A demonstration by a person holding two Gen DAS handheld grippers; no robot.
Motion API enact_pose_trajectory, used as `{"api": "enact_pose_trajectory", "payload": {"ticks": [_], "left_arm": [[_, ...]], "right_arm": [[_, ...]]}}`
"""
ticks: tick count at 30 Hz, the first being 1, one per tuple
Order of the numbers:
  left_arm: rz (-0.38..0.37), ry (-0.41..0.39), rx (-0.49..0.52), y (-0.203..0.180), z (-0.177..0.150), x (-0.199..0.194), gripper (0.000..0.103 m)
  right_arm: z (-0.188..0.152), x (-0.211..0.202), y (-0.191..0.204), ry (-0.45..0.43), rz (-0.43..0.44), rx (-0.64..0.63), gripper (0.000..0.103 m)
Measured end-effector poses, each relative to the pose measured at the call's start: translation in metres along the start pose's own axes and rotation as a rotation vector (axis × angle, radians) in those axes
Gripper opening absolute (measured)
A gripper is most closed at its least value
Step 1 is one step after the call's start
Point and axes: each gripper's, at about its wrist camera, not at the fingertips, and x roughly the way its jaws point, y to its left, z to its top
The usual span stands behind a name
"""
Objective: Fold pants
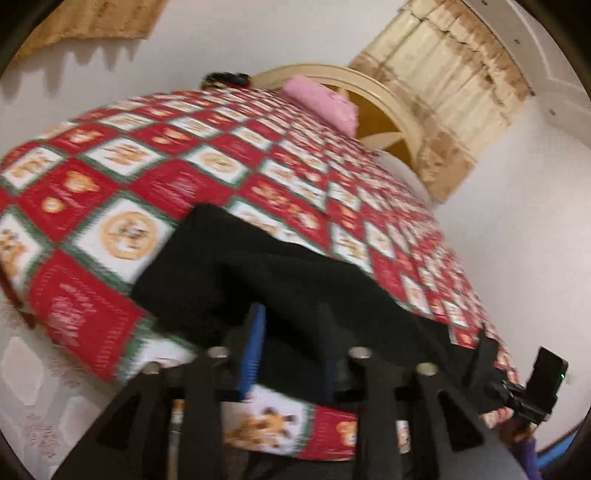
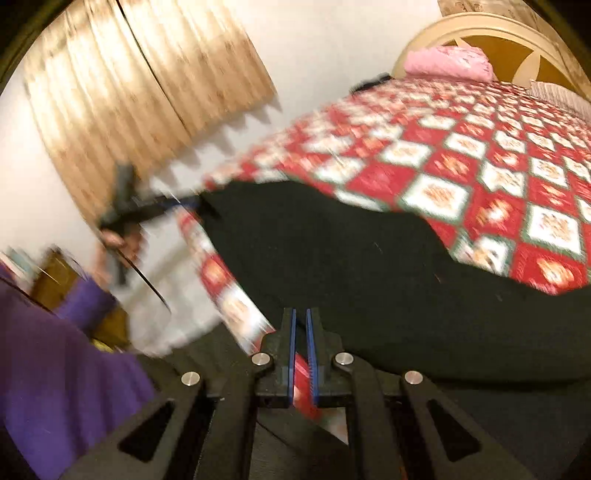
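Note:
Black pants [image 1: 258, 266] [image 2: 351, 266] lie spread on a red, white and green patchwork quilt [image 1: 110, 184] [image 2: 480, 166] near the bed's front edge. My left gripper [image 1: 291, 325] stands partly open, its blue-padded fingers [image 1: 253, 347] either side of the pants' near cloth. In the right wrist view the left gripper [image 2: 201, 203] sits, blurred, at the pants' far left corner. My right gripper [image 2: 301, 314] is shut, pads almost touching, tips at the pants' near edge where it overhangs the quilt. Whether cloth is pinched there I cannot tell. The right gripper [image 1: 484, 343] also shows at the pants' right end.
A pink pillow [image 1: 321, 103] [image 2: 447, 61] rests by the cream headboard [image 1: 388, 103] [image 2: 480, 29]. Beige curtains [image 1: 461, 74] [image 2: 129, 74] hang on white walls. A small black object [image 1: 225, 78] lies at the quilt's far edge. A purple sleeve [image 2: 55, 369] fills the lower left. Patterned floor [image 1: 33, 369] borders the bed.

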Motion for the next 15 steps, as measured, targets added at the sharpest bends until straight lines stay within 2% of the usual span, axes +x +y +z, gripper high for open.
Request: {"api": "enact_pose_trajectory", "payload": {"ticks": [1, 2, 3, 4, 7, 10, 12, 15], "left_arm": [[-0.018, -0.004, -0.019, -0.001, 0.001, 0.003, 0.062], [-0.032, -0.014, -0.042, -0.002, 0.002, 0.006, 0.071], [-0.041, -0.034, -0.07, -0.001, 0.004, 0.008, 0.084], [-0.034, -0.065, -0.105, 0.0, 0.006, 0.009, 0.09], [-0.015, -0.067, -0.178, 0.005, 0.008, 0.015, 0.097], [-0.011, -0.041, -0.216, 0.009, 0.01, 0.026, 0.097], [-0.001, -0.07, -0.255, 0.015, 0.014, 0.031, 0.097], [-0.039, -0.114, -0.408, 0.033, 0.017, 0.037, 0.097]], "right_arm": [[0.005, 0.001, 0.003, -0.025, -0.029, 0.0, 0.006], [0.007, 0.003, 0.004, -0.043, -0.048, 0.009, 0.006], [0.009, 0.004, 0.003, -0.061, -0.061, 0.03, 0.006], [0.011, 0.009, 0.0, -0.078, -0.056, 0.076, 0.006], [0.009, 0.021, -0.011, -0.076, -0.021, 0.159, 0.007], [0.004, 0.034, -0.013, -0.061, -0.042, 0.173, 0.007], [-0.001, 0.041, -0.017, -0.052, -0.035, 0.204, 0.007], [-0.004, 0.048, -0.015, -0.047, -0.047, 0.208, 0.007]]}}
